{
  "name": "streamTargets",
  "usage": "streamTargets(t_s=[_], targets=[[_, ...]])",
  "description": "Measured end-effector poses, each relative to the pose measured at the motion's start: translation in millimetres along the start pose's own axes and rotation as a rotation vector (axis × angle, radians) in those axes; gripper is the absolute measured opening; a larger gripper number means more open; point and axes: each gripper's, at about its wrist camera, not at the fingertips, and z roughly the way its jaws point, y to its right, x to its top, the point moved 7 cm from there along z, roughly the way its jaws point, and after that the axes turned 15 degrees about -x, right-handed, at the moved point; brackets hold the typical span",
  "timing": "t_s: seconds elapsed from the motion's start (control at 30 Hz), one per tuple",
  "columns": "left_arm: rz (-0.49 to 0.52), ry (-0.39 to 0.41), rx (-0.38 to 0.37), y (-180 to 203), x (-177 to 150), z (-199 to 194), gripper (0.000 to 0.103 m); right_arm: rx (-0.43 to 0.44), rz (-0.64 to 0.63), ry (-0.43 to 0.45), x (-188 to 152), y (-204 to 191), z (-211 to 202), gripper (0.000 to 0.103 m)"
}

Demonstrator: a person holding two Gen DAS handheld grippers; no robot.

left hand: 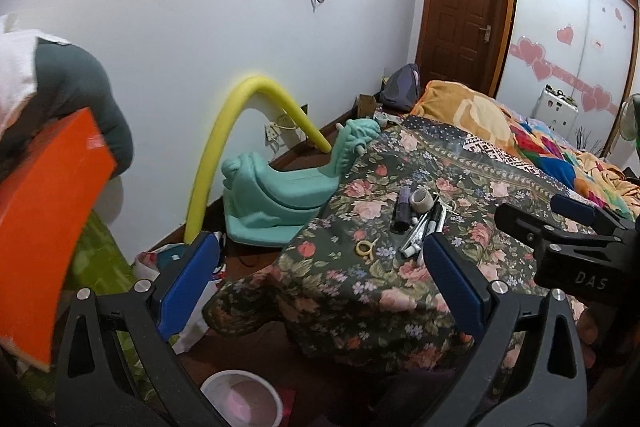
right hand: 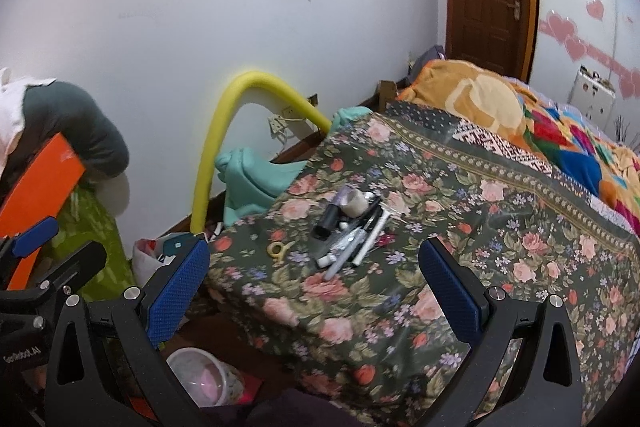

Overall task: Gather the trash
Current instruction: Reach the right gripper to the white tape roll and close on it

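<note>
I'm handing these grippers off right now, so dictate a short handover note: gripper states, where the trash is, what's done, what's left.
Left gripper: open, empty, above the bed corner.
Right gripper: open, empty, alongside.
Trash: a cluster of pens, tubes and a tape roll plus a small yellow ring lie on the floral bedspread.
White plastic bin stands on the floor below the corner.
Done: nothing picked up.
Left: everything.

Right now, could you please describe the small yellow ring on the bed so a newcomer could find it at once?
Start at the floral bedspread covering the near end of the bed, and find the cluster of pens and tubes near its left corner. Just left of that cluster lies the yellow tape ring, alone, flat and the only yellow item on the cloth.
</note>
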Motion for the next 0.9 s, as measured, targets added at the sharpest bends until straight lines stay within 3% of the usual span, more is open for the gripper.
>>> streamTargets(t_s=[0.5,0.67,0.8,0.9], targets=[[-0.077,-0.177,-0.061,15.9,-10.6,140.2,0.103,0.008,0.051,-0.166,-5.5,48.2,107.3,0.103],[-0.088,-0.252,-0.054,9.7,-24.5,181.2,0.087,0.053,0.027,-0.156,5.9,40.7,134.1,0.096],[-0.106,-0.309,-0.058,1.6,-39.3,204.0,0.071,0.074,-0.035,-0.142,12.9,27.6,152.7,0.077],[-0.129,-0.341,-0.073,-3.2,-49.6,214.8,0.059,0.102,-0.063,-0.133,15.6,16.6,162.9,0.071]])
